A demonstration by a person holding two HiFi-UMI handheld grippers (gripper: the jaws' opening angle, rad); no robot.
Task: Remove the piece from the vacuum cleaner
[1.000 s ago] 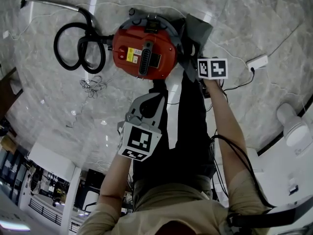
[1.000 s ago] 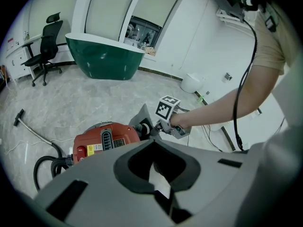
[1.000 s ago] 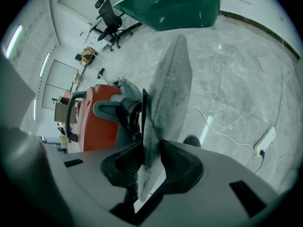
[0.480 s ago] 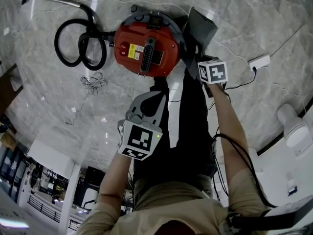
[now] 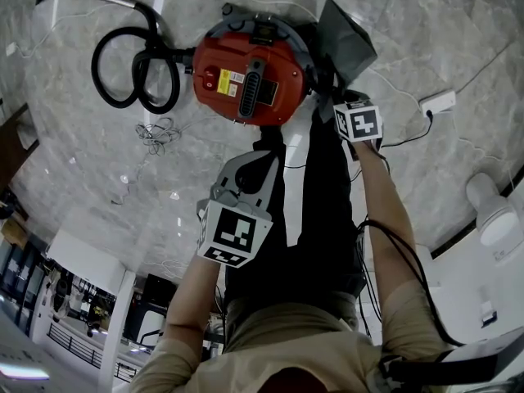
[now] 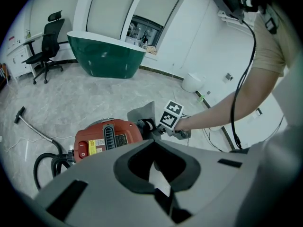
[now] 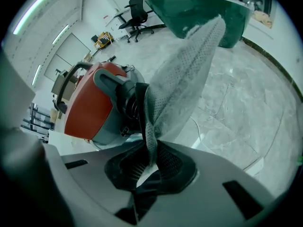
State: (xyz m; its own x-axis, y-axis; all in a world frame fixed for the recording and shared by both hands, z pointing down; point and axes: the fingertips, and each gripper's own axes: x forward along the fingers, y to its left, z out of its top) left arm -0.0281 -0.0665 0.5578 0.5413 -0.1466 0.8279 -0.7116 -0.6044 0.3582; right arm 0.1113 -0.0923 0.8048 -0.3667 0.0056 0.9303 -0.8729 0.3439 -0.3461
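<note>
One red round vacuum cleaner (image 5: 250, 76) with one coiled black hose (image 5: 135, 68) sits on the grey marble floor (image 5: 426, 39), my right gripper (image 7: 150, 162) having just closed its fingers to pinch the single grey perforated fabric bag (image 7: 184, 79) attached at its side, while my left gripper (image 6: 154, 142) has its fingers pressed together, empty.

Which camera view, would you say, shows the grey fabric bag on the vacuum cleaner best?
The right gripper view: the grey fabric bag fills the frame, pinched in the right gripper. The head view shows it small beside the vacuum cleaner; the left gripper view shows a small part behind it.
</note>
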